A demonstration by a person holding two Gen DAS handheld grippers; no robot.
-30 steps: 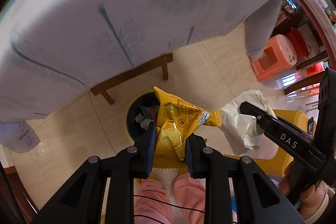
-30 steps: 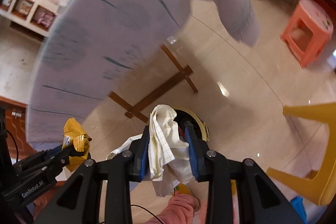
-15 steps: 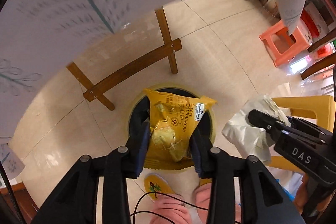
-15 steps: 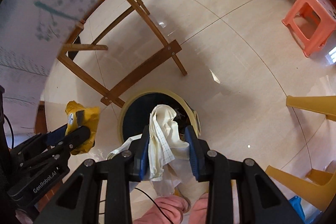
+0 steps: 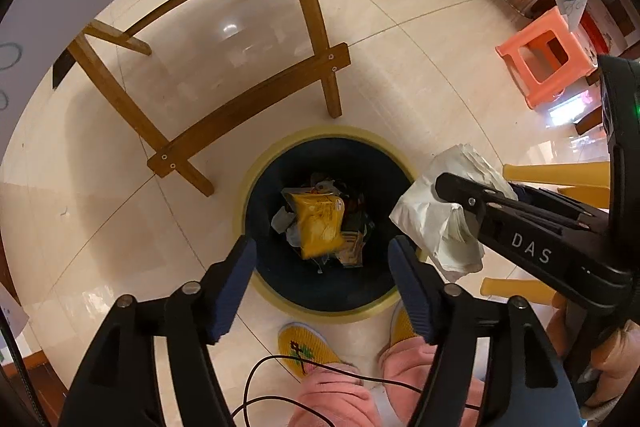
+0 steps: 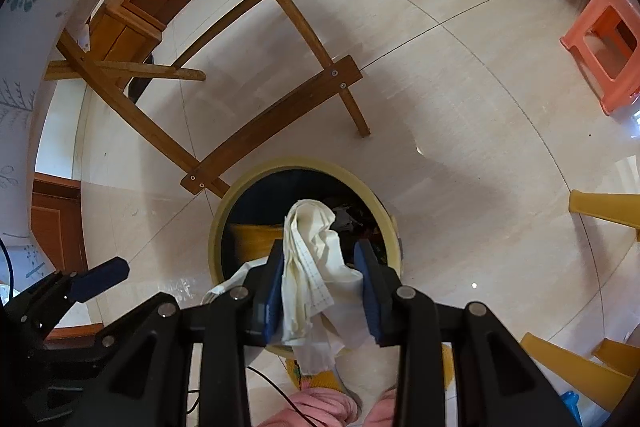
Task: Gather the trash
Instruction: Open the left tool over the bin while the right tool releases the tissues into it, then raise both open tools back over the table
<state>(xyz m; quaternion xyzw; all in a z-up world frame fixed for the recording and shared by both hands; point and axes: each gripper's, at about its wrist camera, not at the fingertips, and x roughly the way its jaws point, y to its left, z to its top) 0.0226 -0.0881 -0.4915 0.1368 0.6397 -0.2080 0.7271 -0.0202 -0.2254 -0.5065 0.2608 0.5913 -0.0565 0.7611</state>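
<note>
Yellow snack bag (image 5: 320,225) lies inside the dark bin (image 5: 256,187) w/ other scraps, seen from my left wrist cam; my left gripper (image 5: 322,281) hangs over the bin's near rim, jaws spread wide, holding nothing. Right of the bin, my right gripper (image 5: 444,205) is clamped on crumpled white paper (image 5: 436,215). An orange stool (image 5: 544,61) and wooden table legs (image 5: 248,111) stand on the tile floor (image 5: 420,67). Right wrist cam: right gripper (image 6: 320,281) has its jaws closed tight on the paper (image 6: 312,251), which sits above the bin (image 6: 218,227) opening. My left gripper (image 6: 100,277) shows at lower left, beside the bin.
</note>
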